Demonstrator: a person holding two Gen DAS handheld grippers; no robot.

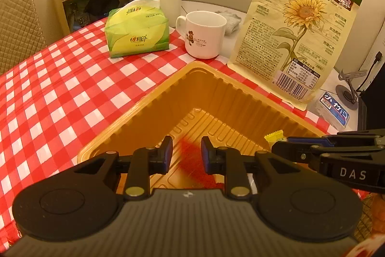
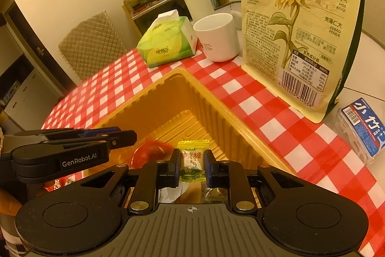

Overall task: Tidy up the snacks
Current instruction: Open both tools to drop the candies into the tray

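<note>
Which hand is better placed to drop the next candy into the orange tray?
Right. The right hand-held gripper is shut on the yellow-green candy above the orange tray. The left hand-held gripper shows only a red blur, so its hold is unclear.

Ribbed glossy plastic tray (image 1: 149, 110) on smooth checked tablecloth (image 1: 60, 88); glazed ceramic mug (image 1: 204, 35); matt printed snack bag (image 1: 298, 23).

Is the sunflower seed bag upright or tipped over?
Upright. The sunflower seed bag stands on its bottom edge on the checked tablecloth, just behind the orange tray.

Two candies (image 2: 192, 158), one tray (image 2: 240, 112), one mug (image 2: 219, 37)
</note>
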